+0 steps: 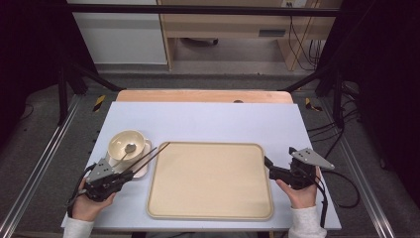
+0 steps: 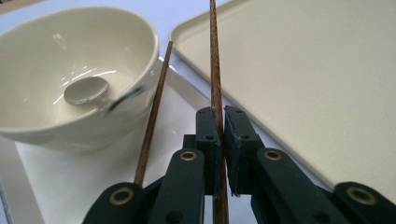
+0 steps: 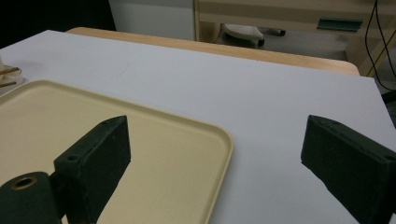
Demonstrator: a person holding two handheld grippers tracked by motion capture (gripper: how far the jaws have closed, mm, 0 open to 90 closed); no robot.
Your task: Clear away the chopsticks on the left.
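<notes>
One thin brown wooden chopstick (image 2: 215,70) sat pinched in the closed left gripper (image 2: 221,122) near the desk's front-left corner; its loose twin (image 2: 154,112) lay w/ the cream bowl (image 2: 79,70) on a white plate (image 2: 70,182). Thin grip could slip or pivot, nudging both. Right gripper (image 3: 215,158) gaped open, holding nothing, at the beige tray's (image 3: 196,154) right edge.

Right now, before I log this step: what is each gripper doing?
Left gripper: shut on one chopstick; the second chopstick lies loose beside it.
Right gripper: open, holding nothing, beside the tray.
</notes>
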